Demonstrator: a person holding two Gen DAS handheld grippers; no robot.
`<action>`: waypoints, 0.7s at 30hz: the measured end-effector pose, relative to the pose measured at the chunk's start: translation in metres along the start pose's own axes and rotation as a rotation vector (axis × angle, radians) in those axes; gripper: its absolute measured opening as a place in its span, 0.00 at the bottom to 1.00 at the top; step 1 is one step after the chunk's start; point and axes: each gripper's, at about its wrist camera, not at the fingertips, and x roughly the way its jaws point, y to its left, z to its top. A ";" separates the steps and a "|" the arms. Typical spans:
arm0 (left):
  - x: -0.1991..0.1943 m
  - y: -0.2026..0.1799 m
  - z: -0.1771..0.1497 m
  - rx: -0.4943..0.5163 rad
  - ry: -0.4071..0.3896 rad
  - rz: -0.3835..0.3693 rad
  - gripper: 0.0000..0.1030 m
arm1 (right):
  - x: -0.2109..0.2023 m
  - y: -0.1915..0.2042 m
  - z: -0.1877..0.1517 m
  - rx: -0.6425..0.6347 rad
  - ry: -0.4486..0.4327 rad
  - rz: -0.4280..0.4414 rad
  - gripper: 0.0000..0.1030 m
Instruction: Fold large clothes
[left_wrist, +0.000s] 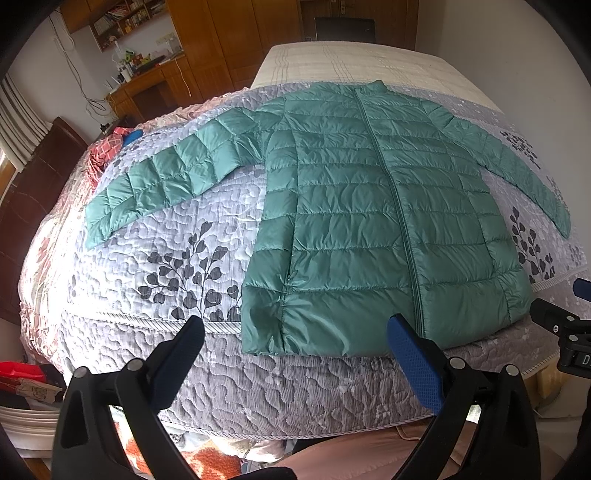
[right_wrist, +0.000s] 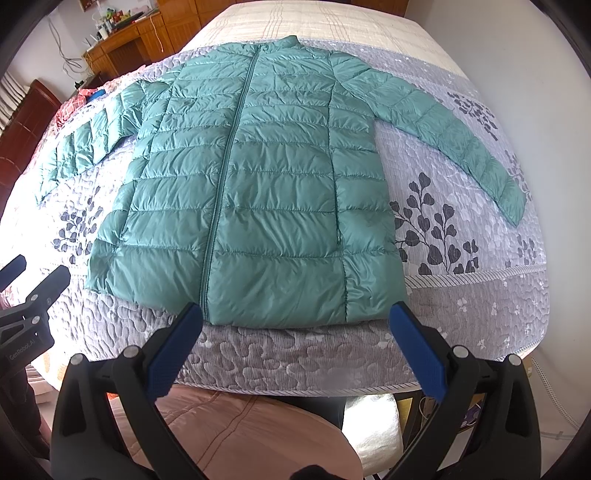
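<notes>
While both claws hang wide, jacket lies flat on bed

Green quilted jacket (left_wrist: 354, 221) is spread front-up on the bed (left_wrist: 155, 236), zipped, collar at the far end, hem at the near edge, both sleeves angled out to the sides. Left claw (left_wrist: 295, 343) has its jaws wide apart, holding nothing, hovering just off the hem's left half. Right claw (right_wrist: 295, 325) is equally wide and empty, just off the hem's right half. Wooden desk (left_wrist: 147, 85) stands beyond the bed, cluttered; items too small to tell
</notes>
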 end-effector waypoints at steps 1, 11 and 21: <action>0.000 0.000 0.000 0.000 0.000 0.000 0.96 | 0.000 0.000 0.000 0.000 0.000 0.000 0.97; 0.000 0.000 0.000 0.000 -0.001 0.001 0.96 | 0.000 0.000 0.000 0.001 -0.002 -0.001 0.97; 0.000 0.000 0.000 0.000 -0.002 0.001 0.96 | -0.001 0.001 0.001 0.001 -0.002 -0.002 0.97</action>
